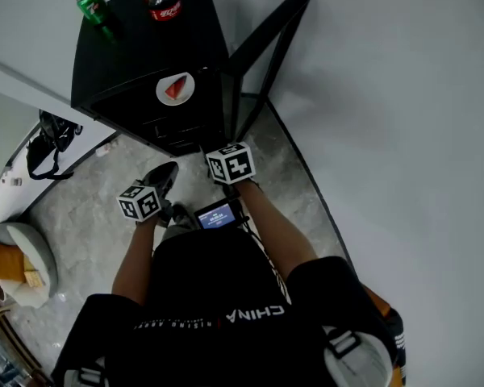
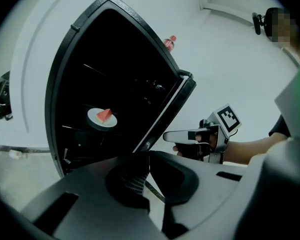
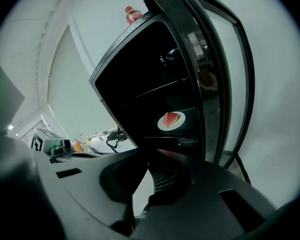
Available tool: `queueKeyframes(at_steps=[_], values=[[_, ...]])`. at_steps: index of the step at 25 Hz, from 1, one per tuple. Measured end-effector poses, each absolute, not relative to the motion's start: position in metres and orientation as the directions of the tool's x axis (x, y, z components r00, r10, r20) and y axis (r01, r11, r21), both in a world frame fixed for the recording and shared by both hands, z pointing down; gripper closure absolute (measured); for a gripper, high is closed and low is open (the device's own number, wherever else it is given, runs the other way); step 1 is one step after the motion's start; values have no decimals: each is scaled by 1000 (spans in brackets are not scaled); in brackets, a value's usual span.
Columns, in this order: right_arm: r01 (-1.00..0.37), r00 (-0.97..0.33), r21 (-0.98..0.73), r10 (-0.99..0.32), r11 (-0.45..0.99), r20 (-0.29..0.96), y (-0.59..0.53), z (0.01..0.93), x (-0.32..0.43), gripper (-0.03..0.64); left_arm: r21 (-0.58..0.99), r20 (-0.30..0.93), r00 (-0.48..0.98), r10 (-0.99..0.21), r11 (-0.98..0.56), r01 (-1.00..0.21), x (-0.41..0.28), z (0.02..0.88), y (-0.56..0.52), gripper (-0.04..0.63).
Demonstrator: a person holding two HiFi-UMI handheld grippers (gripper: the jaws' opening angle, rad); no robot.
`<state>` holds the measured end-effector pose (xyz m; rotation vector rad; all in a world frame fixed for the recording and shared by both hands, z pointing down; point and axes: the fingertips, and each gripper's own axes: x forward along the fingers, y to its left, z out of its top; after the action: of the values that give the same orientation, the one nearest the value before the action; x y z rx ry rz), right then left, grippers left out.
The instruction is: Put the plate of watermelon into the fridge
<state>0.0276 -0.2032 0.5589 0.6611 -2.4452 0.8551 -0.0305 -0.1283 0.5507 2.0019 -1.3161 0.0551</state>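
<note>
The white plate with a red watermelon wedge (image 1: 176, 89) rests on a shelf inside the black fridge (image 1: 137, 51), whose door (image 1: 266, 47) stands open to the right. The plate also shows in the left gripper view (image 2: 102, 117) and the right gripper view (image 3: 171, 120). Both grippers hang close to the person's body, well short of the fridge. My left gripper (image 2: 140, 176) is shut with nothing in it. My right gripper (image 3: 152, 176) is shut and empty too; in the left gripper view the right gripper (image 2: 169, 135) points towards the door's edge.
A green can (image 1: 93, 6) and a cola bottle (image 1: 163, 2) stand on top of the fridge. A black bag (image 1: 48, 147) lies on the floor at the left, with a round white seat (image 1: 24, 256) nearer. A white wall runs along the right.
</note>
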Motion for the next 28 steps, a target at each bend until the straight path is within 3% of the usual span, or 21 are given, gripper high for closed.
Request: queueKeyframes(at_steps=[4, 12, 20, 28], values=[[-590, -770, -447, -301, 673, 562, -181, 560, 41, 601, 534, 455, 440, -774, -159, -831, -41, 562, -100, 583], [-666, -709, -398, -371, 630, 599, -130, 560, 51, 601, 477, 435, 491, -755, -269, -837, -23, 546, -55, 583], [-691, -639, -256, -404, 676, 654, -34, 564, 49, 601, 455, 458, 479, -749, -266, -850, -31, 564, 43, 583], [-741, -581, -230, -429, 631, 692, 42, 569, 78, 601, 454, 497, 509, -703, -290, -843, -6, 591, 103, 583]])
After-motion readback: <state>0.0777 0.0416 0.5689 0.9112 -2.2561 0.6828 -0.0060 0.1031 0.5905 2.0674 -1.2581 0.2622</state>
